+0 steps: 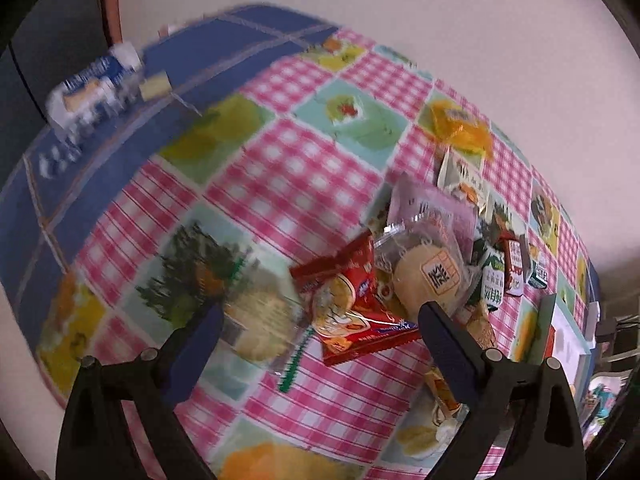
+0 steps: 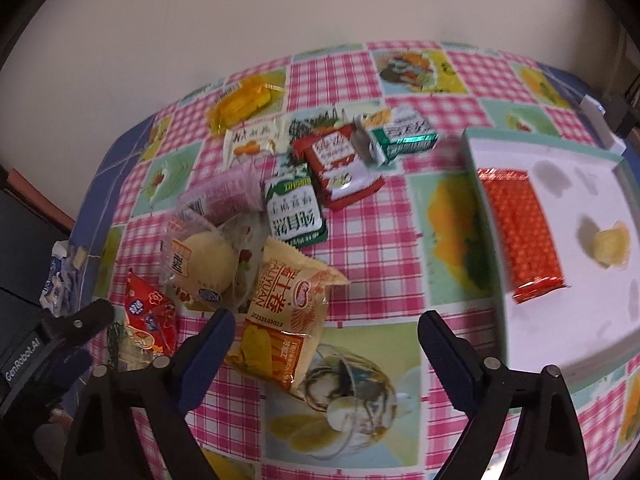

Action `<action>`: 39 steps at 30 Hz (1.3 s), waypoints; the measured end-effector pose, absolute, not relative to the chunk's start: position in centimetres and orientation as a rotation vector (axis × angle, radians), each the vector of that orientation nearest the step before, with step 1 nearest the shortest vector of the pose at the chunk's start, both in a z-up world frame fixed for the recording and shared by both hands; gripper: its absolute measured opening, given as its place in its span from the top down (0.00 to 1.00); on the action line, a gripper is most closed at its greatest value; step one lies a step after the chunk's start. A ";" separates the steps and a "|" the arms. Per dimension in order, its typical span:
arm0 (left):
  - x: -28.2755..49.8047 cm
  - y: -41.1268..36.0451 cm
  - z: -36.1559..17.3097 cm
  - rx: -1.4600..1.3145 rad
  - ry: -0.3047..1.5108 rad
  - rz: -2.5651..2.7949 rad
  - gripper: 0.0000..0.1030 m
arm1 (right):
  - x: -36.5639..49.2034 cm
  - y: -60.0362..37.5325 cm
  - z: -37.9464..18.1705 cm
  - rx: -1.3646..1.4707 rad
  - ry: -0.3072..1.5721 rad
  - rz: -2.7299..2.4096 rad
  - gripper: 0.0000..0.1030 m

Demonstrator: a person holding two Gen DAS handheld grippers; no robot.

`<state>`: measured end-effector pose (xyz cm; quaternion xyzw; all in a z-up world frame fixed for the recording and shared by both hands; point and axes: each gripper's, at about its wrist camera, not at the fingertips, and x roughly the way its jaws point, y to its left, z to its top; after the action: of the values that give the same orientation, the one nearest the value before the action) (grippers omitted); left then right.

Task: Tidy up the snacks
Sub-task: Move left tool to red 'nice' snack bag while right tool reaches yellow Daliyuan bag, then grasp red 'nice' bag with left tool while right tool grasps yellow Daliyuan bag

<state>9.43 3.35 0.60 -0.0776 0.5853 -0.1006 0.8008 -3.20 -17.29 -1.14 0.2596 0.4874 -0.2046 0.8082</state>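
A pile of snack packets lies on the checked tablecloth (image 2: 360,248). My left gripper (image 1: 320,320) is open just above a red packet (image 1: 356,300), with a clear-wrapped round bun (image 1: 428,276) behind its right finger. My right gripper (image 2: 326,328) is open and empty over the cloth, its left finger beside a tan egg-roll packet (image 2: 284,312). The same bun (image 2: 204,260) and red packet (image 2: 148,316) show at the left of the right wrist view. A white tray (image 2: 560,152) at right holds a long red packet (image 2: 520,232) and a small yellow candy (image 2: 610,242).
Green (image 2: 296,208), red-white (image 2: 340,160), pink (image 2: 224,196), orange (image 2: 244,104) and cream (image 2: 252,140) packets lie behind the pile. A blue-white wrapper (image 1: 92,84) lies at the table's far left edge. A wall stands behind the table. The left gripper (image 2: 80,320) shows at the lower left.
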 end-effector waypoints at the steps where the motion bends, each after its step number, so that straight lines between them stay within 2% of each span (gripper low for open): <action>1: 9.5 3.2 0.1 -0.176 1.273 -0.219 0.10 | -3.0 -17.2 -1.5 0.560 1.048 -0.434 0.13; 3: 9.9 2.9 -1.0 -0.201 1.305 -0.223 0.17 | -2.8 -17.2 -2.0 0.573 1.057 -0.424 0.13; 7: 10.3 2.9 -2.0 -0.245 1.327 -0.216 0.25 | -2.2 -17.0 -2.6 0.576 1.059 -0.412 0.14; 9: 10.4 2.8 -1.9 -0.230 1.317 -0.205 0.34 | -1.8 -16.8 -2.7 0.565 1.062 -0.409 0.16; 15: 10.4 1.8 -1.8 -0.169 1.316 -0.220 0.53 | -1.2 -16.3 -3.3 0.545 1.081 -0.406 0.26; 26: 9.3 -2.4 -2.1 -0.041 1.350 -0.346 0.55 | -1.9 -17.7 -4.7 0.537 1.156 -0.490 0.48; 34: 9.0 -3.3 -4.3 -0.036 1.424 -0.374 0.55 | -2.3 -18.4 -5.1 0.495 1.179 -0.532 0.49; 39: 8.7 -4.5 -4.3 0.050 1.388 -0.360 0.55 | -2.2 -18.4 -5.2 0.453 1.188 -0.533 0.49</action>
<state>8.67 -4.48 -4.28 0.0228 0.6361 -0.1651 0.7534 -2.24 -18.43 -5.17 0.2088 0.5482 -0.2459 0.7716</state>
